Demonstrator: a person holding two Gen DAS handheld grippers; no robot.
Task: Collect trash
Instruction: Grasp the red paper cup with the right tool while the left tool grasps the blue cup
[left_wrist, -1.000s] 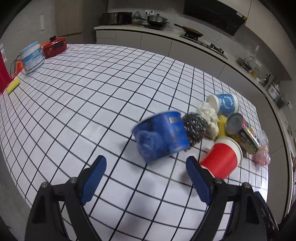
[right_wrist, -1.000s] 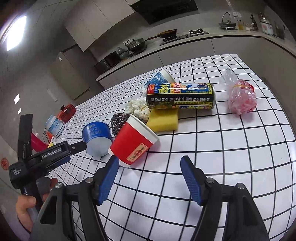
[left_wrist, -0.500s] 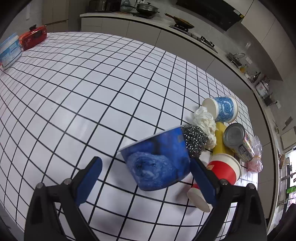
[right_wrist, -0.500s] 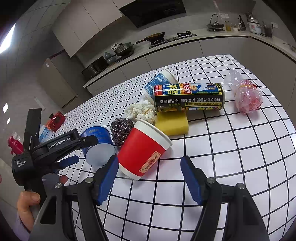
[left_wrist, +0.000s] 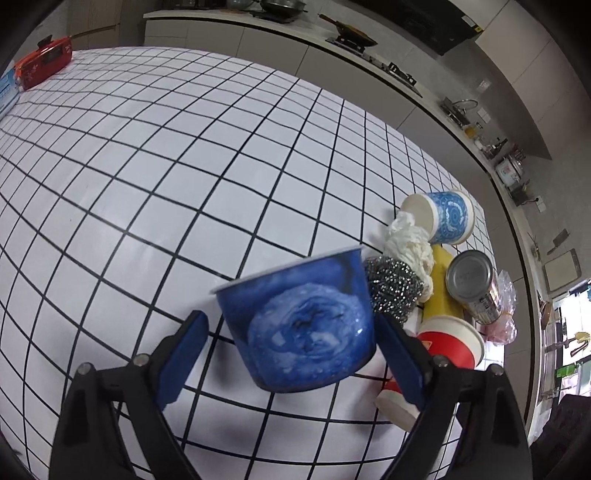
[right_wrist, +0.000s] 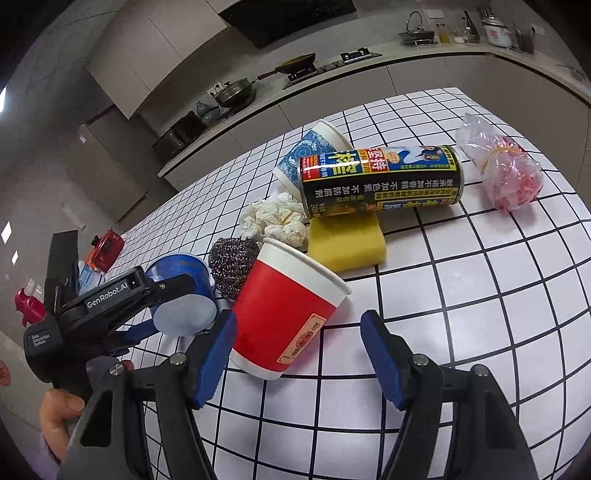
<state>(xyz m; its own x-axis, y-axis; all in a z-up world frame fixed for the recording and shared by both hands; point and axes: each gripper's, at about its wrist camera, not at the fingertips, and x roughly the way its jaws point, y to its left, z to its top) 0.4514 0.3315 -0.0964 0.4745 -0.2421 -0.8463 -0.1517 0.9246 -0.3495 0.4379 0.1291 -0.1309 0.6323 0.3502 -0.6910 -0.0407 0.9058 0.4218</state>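
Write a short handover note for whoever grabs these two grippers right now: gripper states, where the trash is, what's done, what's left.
Left hand-held gripper: open, jaws just closing around the tipped blue cup, not yet pressing on it.
Right hand-held gripper: open, straddling the tipped red cup, no grip.
Clustered on the tiled table: steel scrubber, crumpled tissue, yellow sponge, can, blue patterned cup, pink plastic bag.
Done: nothing picked up.
Left: everything.

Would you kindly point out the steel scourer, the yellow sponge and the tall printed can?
steel scourer (right_wrist: 232, 264): right wrist view, middle of its mesh ball.
yellow sponge (right_wrist: 345, 240): right wrist view, its top face.
tall printed can (right_wrist: 380, 177): right wrist view, its labelled side.
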